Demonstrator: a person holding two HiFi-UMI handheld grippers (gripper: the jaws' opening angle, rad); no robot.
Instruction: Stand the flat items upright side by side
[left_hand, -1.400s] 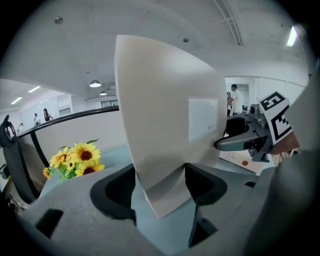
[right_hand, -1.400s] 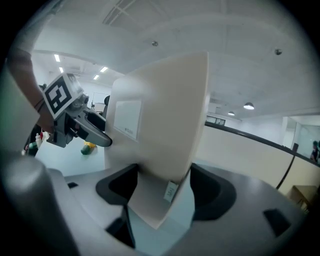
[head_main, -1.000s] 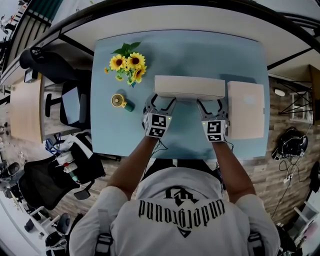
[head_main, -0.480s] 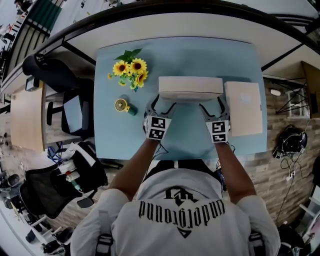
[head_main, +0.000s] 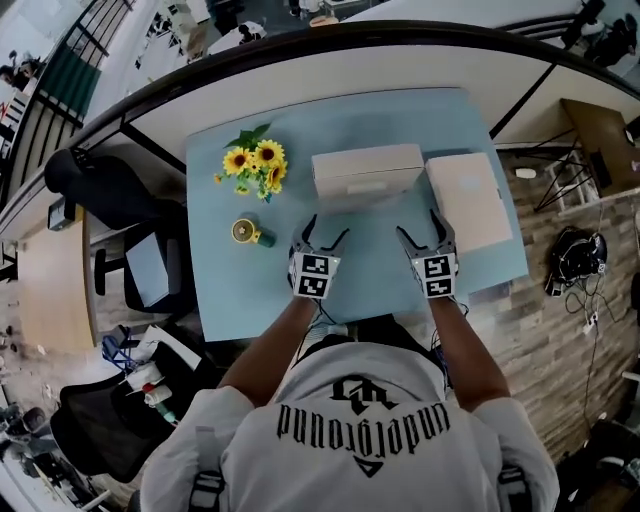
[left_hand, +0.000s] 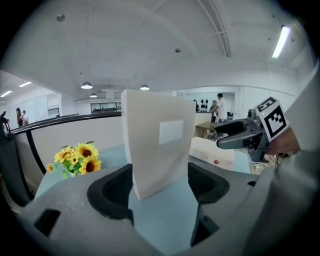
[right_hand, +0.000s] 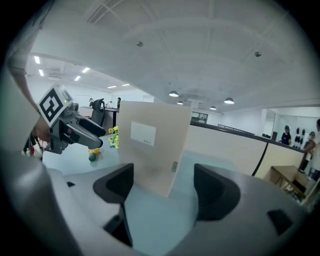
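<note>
Table (head_main: 235, 295) bears sunflowers (head_main: 256, 164) and cup (head_main: 243, 232) near the upright box (head_main: 367, 172).

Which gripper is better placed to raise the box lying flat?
Likely right: the right gripper, open and empty, sits beside the flat box; the left gripper, also open, is farther off.

Bright, even light falls from ceiling lamps (left_hand: 87, 85) overhead, casting only soft shadows on the bench (head_main: 245, 290), while strong fisheye distortion bends every frame's edges into dark, slightly blurred corners.
</note>
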